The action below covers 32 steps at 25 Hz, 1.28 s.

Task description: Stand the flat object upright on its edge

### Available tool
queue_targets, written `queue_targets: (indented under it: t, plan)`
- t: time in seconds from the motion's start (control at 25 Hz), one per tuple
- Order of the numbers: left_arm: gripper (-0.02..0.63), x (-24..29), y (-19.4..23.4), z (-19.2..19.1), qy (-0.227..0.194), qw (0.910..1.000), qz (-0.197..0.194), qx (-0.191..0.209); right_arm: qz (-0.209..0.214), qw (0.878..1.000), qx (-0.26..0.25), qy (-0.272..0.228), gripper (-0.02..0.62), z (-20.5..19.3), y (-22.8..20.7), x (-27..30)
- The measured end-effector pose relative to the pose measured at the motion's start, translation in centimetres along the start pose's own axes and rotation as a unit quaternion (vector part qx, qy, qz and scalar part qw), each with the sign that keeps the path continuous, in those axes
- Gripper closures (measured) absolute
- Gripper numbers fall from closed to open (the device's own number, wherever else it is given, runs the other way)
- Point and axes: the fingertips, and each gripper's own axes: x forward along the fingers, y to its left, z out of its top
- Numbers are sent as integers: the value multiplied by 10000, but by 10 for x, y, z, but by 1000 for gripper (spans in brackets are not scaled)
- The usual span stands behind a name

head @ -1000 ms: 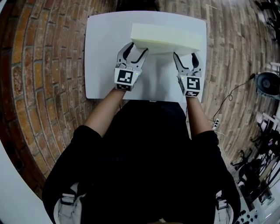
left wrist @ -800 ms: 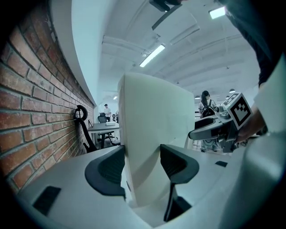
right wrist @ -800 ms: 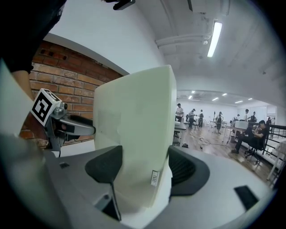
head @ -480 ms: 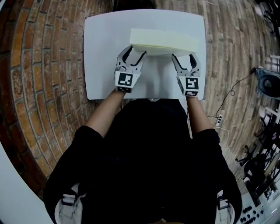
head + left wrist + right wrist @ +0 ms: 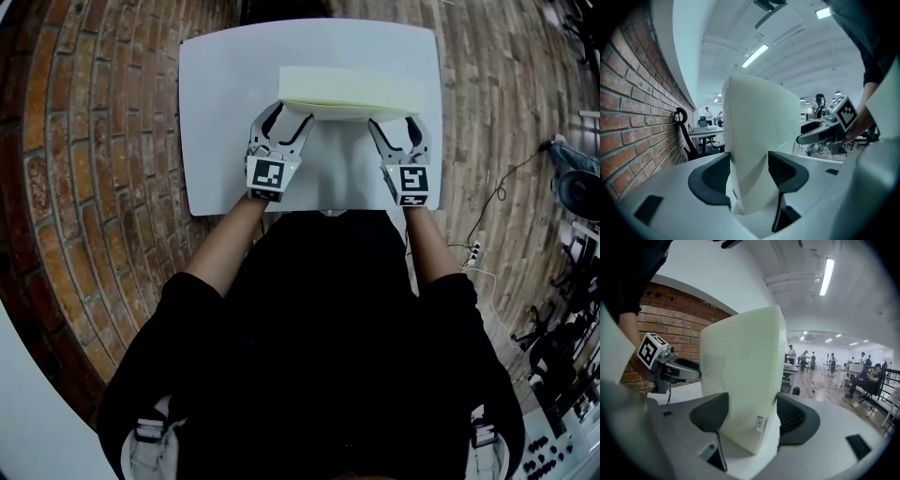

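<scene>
grip stage – pinching foam slab (image 5: 352, 89) by near edge with left tool (image 5: 286, 114) and right tool (image 5: 397, 124); next, raising evenly to tip upright on worktop (image 5: 220, 112).

Brick wall (image 5: 66, 187), plank floor (image 5: 487, 122), white table (image 5: 216, 112), office chair (image 5: 686, 136), ceiling strip lights (image 5: 754, 55)

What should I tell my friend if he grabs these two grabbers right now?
Grip: the left gripper is shut on the near edge of the foam block, toward its left end. The right gripper is shut on the same edge, toward its right end.
Place: the foam block is over the white table, roughly flat, broad face up. Whether it touches the table can't be told.
Done: both grips are on.
Left: tip it up onto one edge, steady it, then let go.
</scene>
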Motion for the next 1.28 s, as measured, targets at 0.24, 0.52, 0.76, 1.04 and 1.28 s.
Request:
queue_targets:
  t: [0.24,0.52,0.76,1.04,1.28]
  plan:
    - [348,1,1,4,186,9998,22,-101,114,9998,149,68,270,2,-2,4]
    - [348,3,0,0,80,9999,-27,-60,128,9998,160,69,272,3,-5,5]
    - [348,2,1,0,118,9999,-31,-58,120,9997,192,61,272,2,-3,6]
    - [348,4,-1,2,161,9998,29,-131,231,9995,178,156,272,4,-6,4]
    - [348,2,1,1,207,9996,163,-126,410,9987,240,166,272,4,-6,4]
